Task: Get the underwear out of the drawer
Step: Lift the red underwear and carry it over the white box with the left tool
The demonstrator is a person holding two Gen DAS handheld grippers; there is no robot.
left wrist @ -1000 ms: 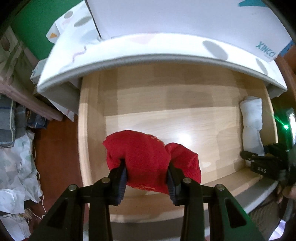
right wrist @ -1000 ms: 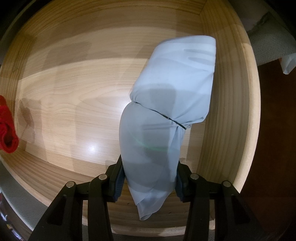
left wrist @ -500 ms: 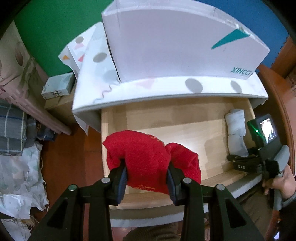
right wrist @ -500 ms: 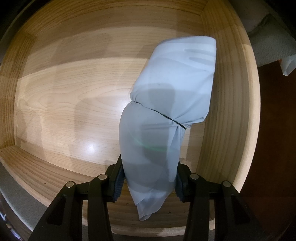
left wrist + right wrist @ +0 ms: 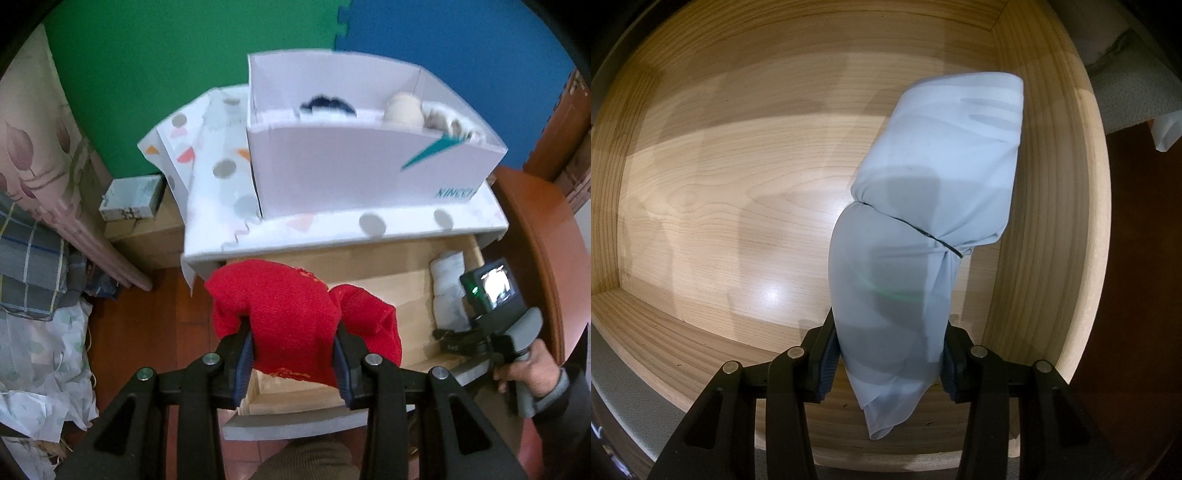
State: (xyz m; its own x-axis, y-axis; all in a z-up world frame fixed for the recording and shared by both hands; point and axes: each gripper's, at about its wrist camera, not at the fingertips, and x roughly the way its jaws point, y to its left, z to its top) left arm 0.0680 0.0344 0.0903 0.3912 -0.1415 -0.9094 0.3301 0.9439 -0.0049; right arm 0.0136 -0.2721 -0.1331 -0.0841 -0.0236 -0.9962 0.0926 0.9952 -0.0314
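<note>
Left fingers (image 5: pixel 293 363) clench red underwear (image 5: pixel 295 325) above the drawer (image 5: pixel 402 284); right fingers (image 5: pixel 888 363) clench a grey roll (image 5: pixel 923 229) inside it.

We see a bunched red knit underwear (image 5: pixel 295 325) raised above the open light-wood drawer (image 5: pixel 738 206); a rolled pale-blue underwear (image 5: pixel 923 229), tied midway, lies inside it.

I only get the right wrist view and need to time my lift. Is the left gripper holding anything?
Observer: Yes, the left gripper is shut on a red knitted garment.
Operator: Where is it relative to the drawer?
Observer: It hangs over the left end of the open wooden drawer.
Operator: Is there anywhere to put it?
Observer: An open white box stands on the cabinet top behind the drawer.
</note>
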